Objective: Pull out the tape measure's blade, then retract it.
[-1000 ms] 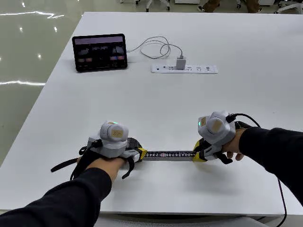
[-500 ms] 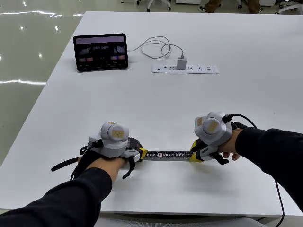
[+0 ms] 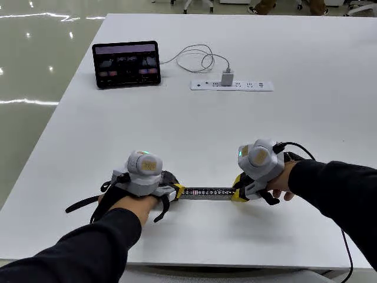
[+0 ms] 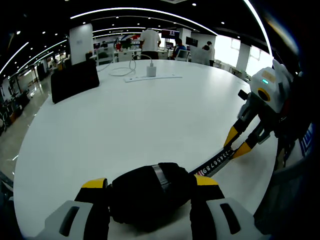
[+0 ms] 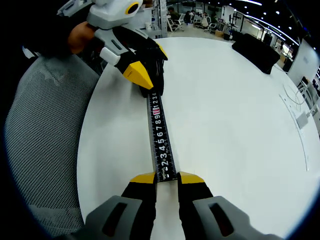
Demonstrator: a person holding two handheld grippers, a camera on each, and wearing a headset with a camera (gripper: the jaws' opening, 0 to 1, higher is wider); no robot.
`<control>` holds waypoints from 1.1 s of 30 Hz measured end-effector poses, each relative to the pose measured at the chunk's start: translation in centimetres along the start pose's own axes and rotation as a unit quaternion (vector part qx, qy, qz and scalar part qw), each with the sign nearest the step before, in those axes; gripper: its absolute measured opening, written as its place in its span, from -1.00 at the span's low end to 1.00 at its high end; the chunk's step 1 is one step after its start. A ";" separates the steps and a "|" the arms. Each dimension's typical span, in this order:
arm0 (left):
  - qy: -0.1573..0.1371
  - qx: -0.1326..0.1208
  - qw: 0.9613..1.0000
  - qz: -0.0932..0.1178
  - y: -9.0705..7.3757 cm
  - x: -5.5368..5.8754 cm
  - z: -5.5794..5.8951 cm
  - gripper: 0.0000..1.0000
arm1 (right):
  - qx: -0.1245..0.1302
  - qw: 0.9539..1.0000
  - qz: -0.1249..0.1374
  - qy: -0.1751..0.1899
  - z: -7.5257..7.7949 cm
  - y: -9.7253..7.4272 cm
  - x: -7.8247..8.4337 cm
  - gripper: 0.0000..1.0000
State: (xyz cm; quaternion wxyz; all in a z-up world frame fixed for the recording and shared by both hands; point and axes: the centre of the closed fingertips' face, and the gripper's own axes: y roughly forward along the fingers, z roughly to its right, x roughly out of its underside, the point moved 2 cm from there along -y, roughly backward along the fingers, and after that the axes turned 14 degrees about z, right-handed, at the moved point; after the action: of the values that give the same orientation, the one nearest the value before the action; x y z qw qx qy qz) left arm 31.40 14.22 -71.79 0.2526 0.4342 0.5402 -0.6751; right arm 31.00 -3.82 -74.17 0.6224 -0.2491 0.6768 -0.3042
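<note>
Tabletop (image 3: 194, 130), left gripper (image 4: 151, 181) clamping case (image 4: 150, 202), right gripper (image 5: 166, 178) blade (image 5: 159, 130)

On the table (image 3: 194, 130), the tablet (image 3: 126, 63) stands at 10 o'clock and the power strip (image 3: 231, 85) lies at 1 o'clock, with a charger (image 3: 226, 77) plugged into it. Near the front edge at 7 o'clock, the tape measure case (image 4: 150, 192) sits between the left gripper (image 3: 175, 190) jaws. Its blade (image 3: 206, 192) runs toward 3 o'clock, its end pinched by the right gripper (image 3: 238, 195).

Blade (image 3: 206, 192) across front, open bench (image 3: 206, 135) beyond, tablet (image 3: 126, 63), pwr strip (image 3: 232, 85) far
</note>
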 end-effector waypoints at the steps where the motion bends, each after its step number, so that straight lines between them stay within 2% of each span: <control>1: 0.000 0.000 1.000 0.000 0.0 0.0 0.0 0.22 | 0.000 1.000 0.001 0.003 0.0 0.0 -0.1 -0.77; 19: -0.002 0.001 1.000 -0.001 -0.1 0.0 0.1 0.22 | -0.005 1.000 0.003 -0.006 -0.4 1.1 -0.9 -0.77; 33: -0.006 0.002 1.000 0.005 -0.1 0.0 0.1 0.22 | -0.007 1.000 0.012 0.006 -0.6 1.8 -1.6 -0.77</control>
State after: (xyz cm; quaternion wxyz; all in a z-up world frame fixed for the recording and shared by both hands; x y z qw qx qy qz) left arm 31.31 14.18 -71.71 0.2581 0.4336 0.5350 -0.6776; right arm 30.68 -1.32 -74.34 0.6202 -0.2432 0.6855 -0.2938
